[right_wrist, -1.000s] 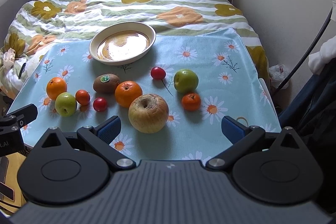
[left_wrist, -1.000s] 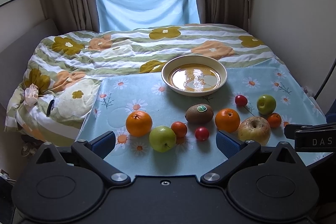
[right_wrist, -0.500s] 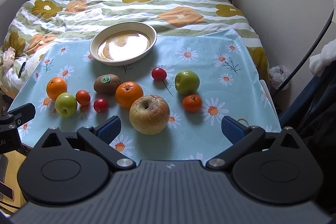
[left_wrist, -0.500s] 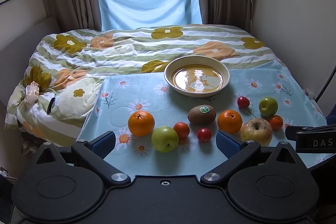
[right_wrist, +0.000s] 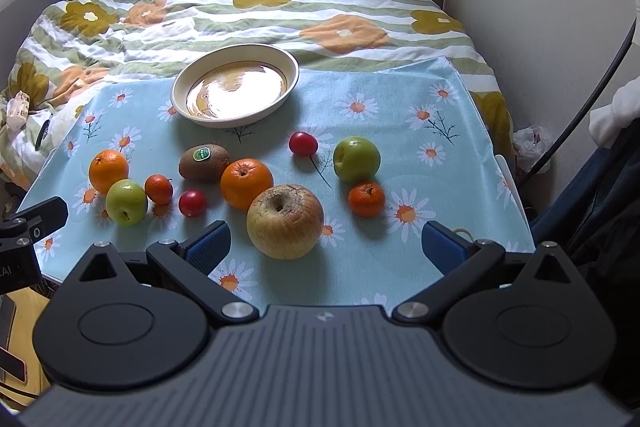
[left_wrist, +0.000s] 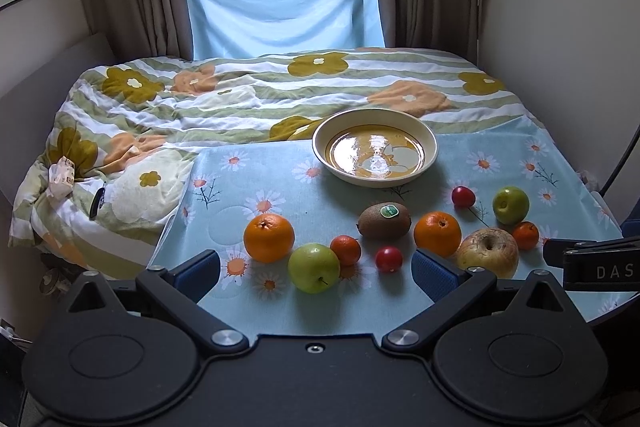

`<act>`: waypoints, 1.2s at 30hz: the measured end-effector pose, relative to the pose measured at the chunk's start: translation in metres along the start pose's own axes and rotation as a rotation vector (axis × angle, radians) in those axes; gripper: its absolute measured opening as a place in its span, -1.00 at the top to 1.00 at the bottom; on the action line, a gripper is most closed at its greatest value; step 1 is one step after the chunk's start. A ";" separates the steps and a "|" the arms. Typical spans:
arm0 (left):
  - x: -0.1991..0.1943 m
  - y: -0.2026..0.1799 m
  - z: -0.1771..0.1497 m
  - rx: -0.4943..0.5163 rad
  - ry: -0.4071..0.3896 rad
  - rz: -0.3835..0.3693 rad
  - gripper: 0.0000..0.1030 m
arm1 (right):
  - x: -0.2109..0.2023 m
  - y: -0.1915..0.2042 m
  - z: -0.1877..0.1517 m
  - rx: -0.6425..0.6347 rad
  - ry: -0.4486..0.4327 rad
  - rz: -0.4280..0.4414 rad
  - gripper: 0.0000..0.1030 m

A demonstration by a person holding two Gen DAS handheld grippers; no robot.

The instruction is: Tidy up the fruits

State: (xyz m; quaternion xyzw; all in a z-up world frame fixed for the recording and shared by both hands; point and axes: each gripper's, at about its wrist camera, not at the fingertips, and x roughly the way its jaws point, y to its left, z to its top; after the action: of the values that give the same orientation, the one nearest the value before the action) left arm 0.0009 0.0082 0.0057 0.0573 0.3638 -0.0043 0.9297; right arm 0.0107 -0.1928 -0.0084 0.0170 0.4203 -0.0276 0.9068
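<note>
Both of your tools hang back at the near edge of the surface, a daisy-printed pale blue cloth, with nothing taken up: the left gripper has its blue-padded fingers spread wide and released, and the right gripper is just as wide, holding nothing. The fruit lies loose in a band in front of you, all of it outside the shallow cream ceramic bowl, which sits empty at the far side. By my count there are 10 pieces. Nearest the right gripper is the large blotchy yellow-red apple, touching or almost touching an orange; it looks the heaviest, firm and smooth, so take it across its widest part, well in between the pads. The small green apple sits right ahead of the left gripper, stem toward you, touching the little tangerine; it should be light and stiff, but round and ready to roll. The brown fuzzy kiwi with a green sticker is likely softer, so close gently across its short axis. The 2 small red glossy fruits look slick and light; they could squirt out of a hard pinch. Set each piece down in the bowl, don't drop it, since the glazed ceramic can chip and the fruit will bruise.
</note>
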 end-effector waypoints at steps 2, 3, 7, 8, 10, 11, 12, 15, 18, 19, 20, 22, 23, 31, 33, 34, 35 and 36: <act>0.000 0.000 0.000 0.000 -0.001 0.000 -1.00 | 0.000 0.000 0.000 0.000 0.000 0.000 -1.00; 0.000 0.000 0.000 0.000 -0.001 0.000 -1.00 | 0.000 0.000 0.000 0.000 0.000 -0.001 -1.00; 0.000 0.000 0.000 0.000 -0.001 0.000 -1.00 | 0.000 0.000 0.000 -0.001 0.000 0.000 -1.00; 0.000 0.000 0.000 0.000 -0.001 0.001 -1.00 | 0.000 0.000 0.000 -0.001 0.000 -0.001 -1.00; 0.000 0.000 0.000 0.000 -0.001 0.000 -1.00 | 0.000 0.000 0.000 0.000 0.000 0.000 -1.00; 0.000 0.000 0.000 0.000 -0.001 0.000 -1.00 | 0.000 0.000 0.000 0.000 0.000 0.000 -1.00; 0.000 0.000 0.000 0.000 -0.001 0.001 -1.00 | 0.000 0.000 0.000 0.000 -0.001 0.000 -1.00; 0.000 0.001 0.003 0.001 -0.004 0.002 -1.00 | 0.000 0.000 0.000 -0.002 -0.001 0.002 -1.00; 0.000 0.002 0.007 0.001 -0.009 0.001 -1.00 | -0.001 0.001 0.003 -0.006 -0.003 0.008 -1.00; 0.000 0.002 0.007 0.002 -0.010 0.002 -1.00 | -0.001 0.001 0.004 -0.007 -0.005 0.007 -1.00; 0.001 0.003 0.007 0.003 -0.010 -0.002 -1.00 | -0.001 0.002 0.005 -0.006 -0.007 0.005 -1.00; 0.002 0.006 0.007 0.006 -0.006 -0.002 -1.00 | 0.000 0.002 0.005 0.002 -0.008 0.007 -1.00; 0.003 0.007 0.005 0.010 -0.006 0.000 -1.00 | 0.001 0.002 0.005 0.009 -0.006 0.013 -1.00; 0.026 0.020 -0.007 0.047 0.004 -0.022 -1.00 | 0.022 0.014 -0.008 0.010 0.016 -0.009 -1.00; 0.037 0.022 -0.011 0.059 0.007 -0.031 -0.99 | 0.031 0.016 -0.013 0.026 0.025 -0.003 -1.00; 0.043 0.024 -0.014 0.066 0.010 -0.039 -0.99 | 0.037 0.017 -0.018 0.038 0.026 -0.001 -1.00; 0.049 0.025 -0.018 0.073 0.012 -0.047 -0.99 | 0.044 0.019 -0.021 0.042 0.027 -0.001 -1.00; 0.055 0.026 -0.021 0.080 0.016 -0.055 -0.98 | 0.049 0.020 -0.024 0.044 0.027 0.000 -1.00</act>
State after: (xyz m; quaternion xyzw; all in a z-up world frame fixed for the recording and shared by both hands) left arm 0.0283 0.0381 -0.0445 0.0847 0.3724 -0.0439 0.9231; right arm 0.0255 -0.1731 -0.0612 0.0372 0.4320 -0.0364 0.9004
